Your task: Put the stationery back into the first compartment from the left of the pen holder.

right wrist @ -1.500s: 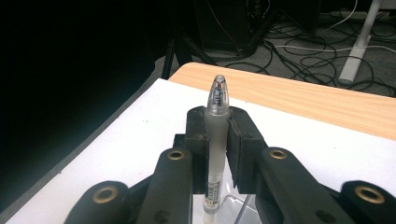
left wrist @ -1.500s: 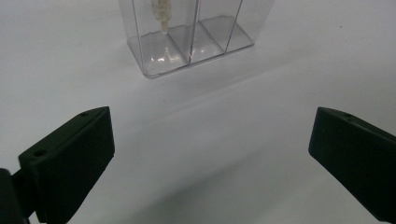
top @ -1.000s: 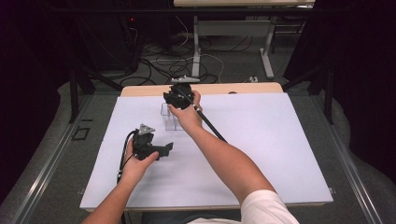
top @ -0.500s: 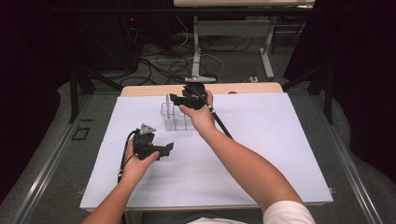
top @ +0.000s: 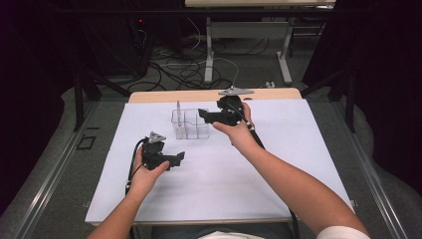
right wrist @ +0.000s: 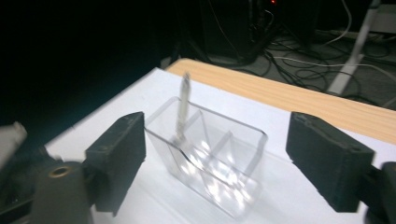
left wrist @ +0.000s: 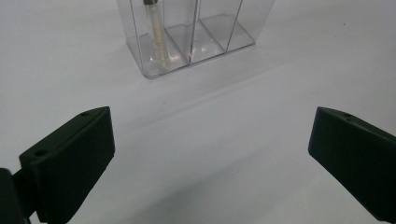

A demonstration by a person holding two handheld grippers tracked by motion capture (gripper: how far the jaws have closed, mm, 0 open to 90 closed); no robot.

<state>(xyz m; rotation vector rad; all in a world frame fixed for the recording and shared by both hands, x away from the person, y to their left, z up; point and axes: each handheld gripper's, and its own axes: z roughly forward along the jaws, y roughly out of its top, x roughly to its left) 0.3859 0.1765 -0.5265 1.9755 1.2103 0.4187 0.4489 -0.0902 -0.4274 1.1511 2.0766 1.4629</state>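
The clear divided holder (top: 190,124) was seen standing upright on the white sheet (top: 278,164) near the far edge, with a pen (top: 178,110) upright in its left end compartment. The right gripper (top: 213,117) was held just beside the holder's right end, jaws spread wide and empty (the holder sat between them in the right gripper view, untouched). The left gripper (top: 175,158) was rested well apart on the sheet, jaws also wide, nothing held. For a clean step, the right jaws should be kept level, centred on the target, and closed gently so the light holder is not tipped
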